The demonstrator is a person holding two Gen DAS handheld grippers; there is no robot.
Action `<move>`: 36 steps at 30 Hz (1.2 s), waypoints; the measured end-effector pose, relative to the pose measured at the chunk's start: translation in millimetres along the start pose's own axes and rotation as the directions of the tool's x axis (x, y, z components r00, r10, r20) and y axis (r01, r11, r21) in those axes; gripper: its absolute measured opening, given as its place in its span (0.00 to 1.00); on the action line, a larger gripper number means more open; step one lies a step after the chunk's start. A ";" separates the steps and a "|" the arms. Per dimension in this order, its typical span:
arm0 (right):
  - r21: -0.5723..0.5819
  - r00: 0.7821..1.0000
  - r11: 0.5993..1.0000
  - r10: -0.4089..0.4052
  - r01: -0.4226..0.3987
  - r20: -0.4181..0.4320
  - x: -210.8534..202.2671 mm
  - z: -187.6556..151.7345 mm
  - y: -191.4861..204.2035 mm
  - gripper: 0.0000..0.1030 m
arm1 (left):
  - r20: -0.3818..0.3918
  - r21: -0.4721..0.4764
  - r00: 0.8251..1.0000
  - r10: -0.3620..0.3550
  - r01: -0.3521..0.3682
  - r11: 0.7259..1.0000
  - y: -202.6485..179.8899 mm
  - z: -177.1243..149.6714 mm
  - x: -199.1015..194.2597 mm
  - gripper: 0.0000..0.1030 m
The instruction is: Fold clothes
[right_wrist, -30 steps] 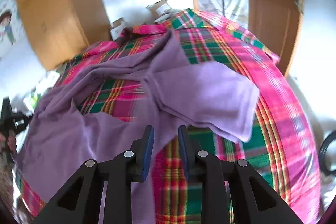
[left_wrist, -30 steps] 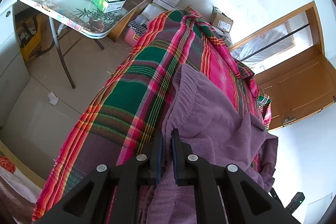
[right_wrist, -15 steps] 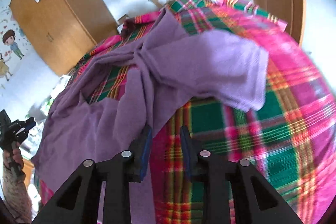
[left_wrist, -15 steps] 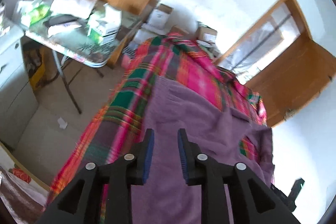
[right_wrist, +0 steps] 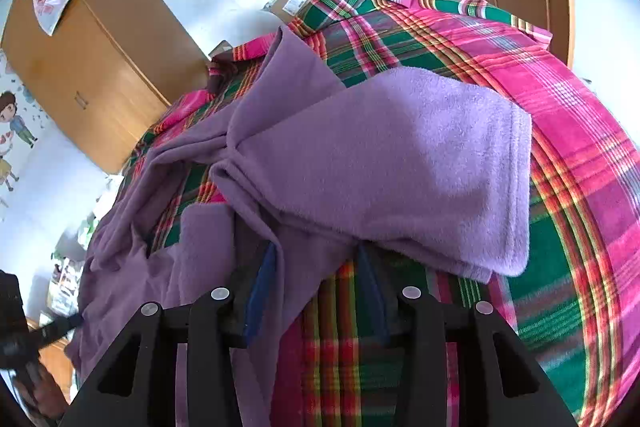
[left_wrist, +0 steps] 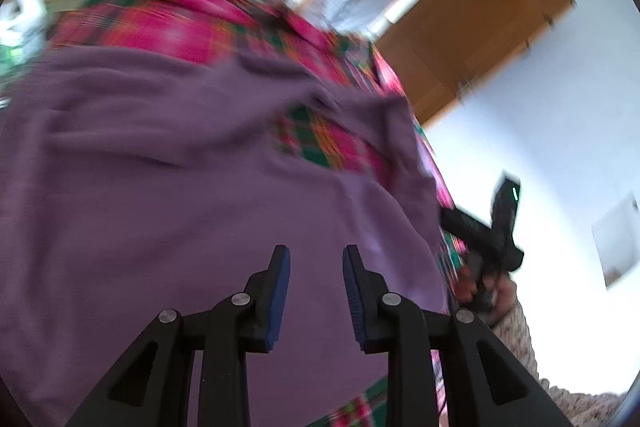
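Purple garment (right_wrist: 360,147) is spread over a plaid cloth (right_wrist: 560,131); its folded sleeve is seen sharply only in the right view, at frame centre. Both the left gripper (left_wrist: 316,255) and right gripper (right_wrist: 316,251) are held open, empty, above its lower edge.

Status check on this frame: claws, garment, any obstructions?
Left claw open, above the purple fleece garment. Right claw open, straddling its edge. Garment partly folded on the pink-green plaid sheet. Nothing in the way.
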State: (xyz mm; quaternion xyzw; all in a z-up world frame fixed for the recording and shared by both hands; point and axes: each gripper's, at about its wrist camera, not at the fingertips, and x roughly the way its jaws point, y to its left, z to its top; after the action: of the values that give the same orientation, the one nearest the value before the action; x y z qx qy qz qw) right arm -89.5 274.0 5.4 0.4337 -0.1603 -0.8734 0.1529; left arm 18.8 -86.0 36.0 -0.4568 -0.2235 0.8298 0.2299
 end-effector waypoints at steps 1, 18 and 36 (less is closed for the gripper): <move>-0.003 1.000 1.000 -0.004 0.004 0.003 0.7 0.7 1.0 0.43 | -0.018 0.015 1.000 -0.010 0.011 1.000 -8.2 -3.0 8.1 0.28; -0.184 0.992 0.976 -0.102 0.113 0.068 -4.8 -13.1 28.0 0.06 | -0.208 0.031 0.972 -0.111 0.120 0.992 -55.5 -33.3 79.0 0.29; -0.078 0.965 0.994 -0.053 0.076 0.257 -99.4 -33.7 11.9 0.04 | -0.199 0.057 0.977 -0.072 0.085 0.995 -66.3 -46.4 75.7 0.31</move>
State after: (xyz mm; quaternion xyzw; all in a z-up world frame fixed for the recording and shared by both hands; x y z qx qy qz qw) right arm -3.5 298.7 61.4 0.3162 -0.1261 -0.9324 0.1213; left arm 34.4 18.4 2.5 -0.5196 -0.1901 0.7778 0.2982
